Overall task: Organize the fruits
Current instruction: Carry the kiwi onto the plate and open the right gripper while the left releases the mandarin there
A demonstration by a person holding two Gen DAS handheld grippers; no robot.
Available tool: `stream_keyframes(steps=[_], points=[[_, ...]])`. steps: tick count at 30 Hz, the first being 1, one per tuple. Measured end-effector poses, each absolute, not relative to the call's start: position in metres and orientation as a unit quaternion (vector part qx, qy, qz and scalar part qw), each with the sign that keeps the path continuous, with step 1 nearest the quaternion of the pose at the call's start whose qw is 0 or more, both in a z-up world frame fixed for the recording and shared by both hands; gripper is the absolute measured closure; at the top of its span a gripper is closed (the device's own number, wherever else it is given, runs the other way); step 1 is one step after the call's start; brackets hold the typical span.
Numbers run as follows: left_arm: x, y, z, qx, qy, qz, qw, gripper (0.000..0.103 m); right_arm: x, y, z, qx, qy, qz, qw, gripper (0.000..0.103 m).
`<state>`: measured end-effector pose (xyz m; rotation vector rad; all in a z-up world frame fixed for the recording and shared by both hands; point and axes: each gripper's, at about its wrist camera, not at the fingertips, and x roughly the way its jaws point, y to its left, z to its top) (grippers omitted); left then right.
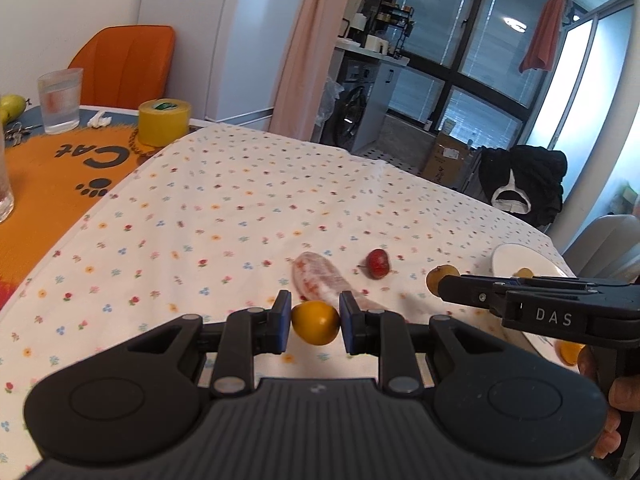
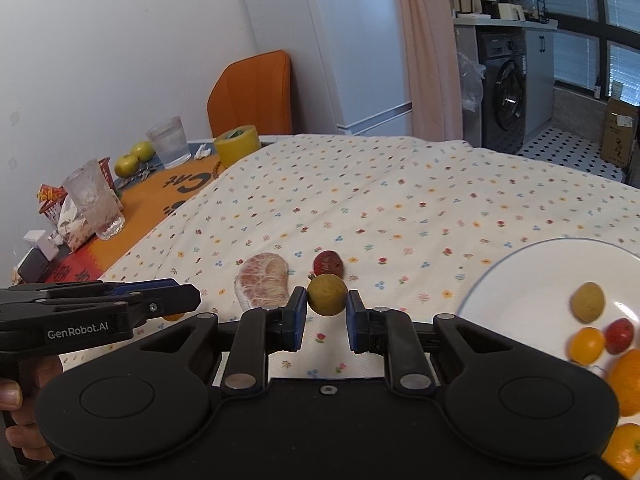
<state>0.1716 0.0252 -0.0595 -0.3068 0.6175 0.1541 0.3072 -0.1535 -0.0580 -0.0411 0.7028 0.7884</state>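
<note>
In the left wrist view my left gripper is shut on a small orange-yellow fruit just above the flowered tablecloth. My right gripper is shut on a brownish-green round fruit held at its fingertips; it comes in from the right as the right gripper in the left wrist view. Beyond both lie a peeled pink pomelo segment and a small red fruit. A white plate at the right holds several fruits, among them an orange.
At the far left an orange cat mat carries a water glass, a yellow tape roll, a second glass and green pears. An orange chair stands behind. The table's edge runs along the far right.
</note>
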Motion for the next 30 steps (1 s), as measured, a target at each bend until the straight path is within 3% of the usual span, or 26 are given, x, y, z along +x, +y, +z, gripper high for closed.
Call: stream_keyframes(steps=[30], points=[[0.211, -0.075, -0.049, -0.096, 0.301, -0.017, 0.949, 0.079, 0.309, -0.283, -0.064, 0.034, 0.32, 0.276, 0.906, 0.086]])
